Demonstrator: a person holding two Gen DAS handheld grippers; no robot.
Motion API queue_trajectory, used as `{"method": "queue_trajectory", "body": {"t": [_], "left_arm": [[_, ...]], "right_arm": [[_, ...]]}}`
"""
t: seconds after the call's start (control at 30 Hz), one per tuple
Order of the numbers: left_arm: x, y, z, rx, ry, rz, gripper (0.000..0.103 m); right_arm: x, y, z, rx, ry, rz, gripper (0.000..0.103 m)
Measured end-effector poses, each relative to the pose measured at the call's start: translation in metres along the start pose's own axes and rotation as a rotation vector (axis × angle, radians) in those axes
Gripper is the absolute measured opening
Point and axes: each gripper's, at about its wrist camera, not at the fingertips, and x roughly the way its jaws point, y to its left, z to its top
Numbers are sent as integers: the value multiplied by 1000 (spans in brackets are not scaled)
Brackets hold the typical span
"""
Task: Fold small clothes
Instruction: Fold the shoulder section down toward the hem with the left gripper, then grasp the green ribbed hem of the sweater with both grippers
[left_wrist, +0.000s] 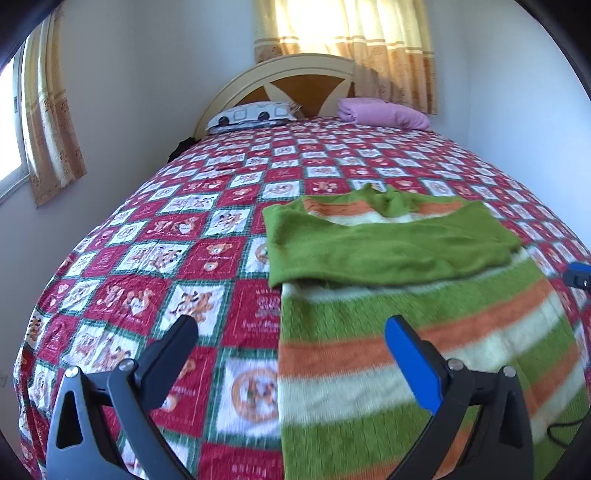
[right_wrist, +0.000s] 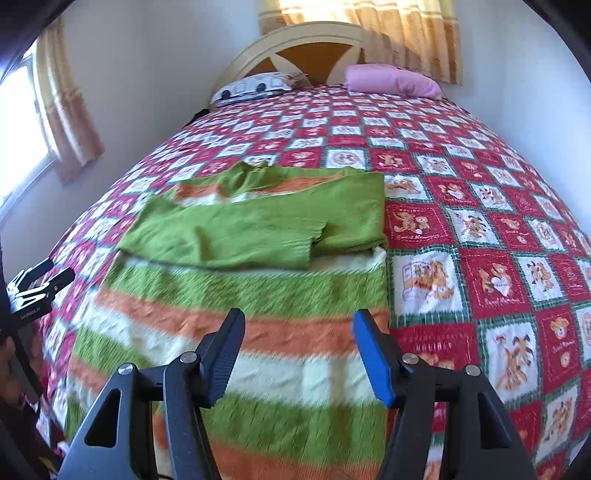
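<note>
L tongs: left gripper (left_wrist: 290, 332), black + blue fingers spread wide, nothing btwn them; hangs over the near left edge of the garment.
R tongs: right gripper (right_wrist: 299, 332), jaws apart, empty, opening a bit wider; hangs over the near right part of the garment.
Garment: small knitted sweater w/ green, orange + cream stripes (right_wrist: 258, 332), flat on the red-and-white checked cartoon bedspread (right_wrist: 480, 258), near end of bed, roughly mid-width.
Sleeves: both plain green sleeves (right_wrist: 258, 229) lie crossed over the chest, cuff of one on top of the other.
Axis: long axis runs near to far; hem near, neck (left_wrist: 391, 199) points far, toward the headboard.
Step (judged): sleeve fold looks done; both tongs free, prob. lining up for the hem fold.
Next needs: grip both near hem corners together, lift, carry far-ward over the sleeves, keep edges even.
Far: white patterned pillow (left_wrist: 255, 114) far left, folded pink cloth (left_wrist: 384, 112) far right, by the cream-and-brown curved headboard (left_wrist: 306, 81).
</note>
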Motion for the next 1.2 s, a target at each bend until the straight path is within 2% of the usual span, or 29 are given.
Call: {"method": "queue_trajectory", "body": {"t": [0.17,0.47,0.6,0.7,0.77,0.93,1.03,1.1,1.2], "left_arm": [[-27,3,-18,29,-11,-13,103],[-54,13,-61,12,32,-30,103],[-64,11,-78,5,62,-64,103],[-72,10,-91,-10,107,-121,103],[-78,9,-103,-15,136,-160,99],[-82,6,-128,-34,201,-207,91],[-81,6,-139,-52,234,-235,77],[-79,7,-144,-65,254,-253,73],[-73,8,-151,-100,292,-289,58]], "right_arm": [[-32,15,-15,-53,-19,17,63],[-74,31,-45,-99,-27,21,64],[-79,36,-61,-98,-4,27,65],[-81,40,-80,-95,28,41,65],[-83,42,-96,-99,53,60,65],[-85,42,-134,-98,117,40,65],[-89,37,-154,-78,134,28,65],[-91,30,-164,-50,142,31,65],[-89,18,-176,-15,151,11,65]]}}
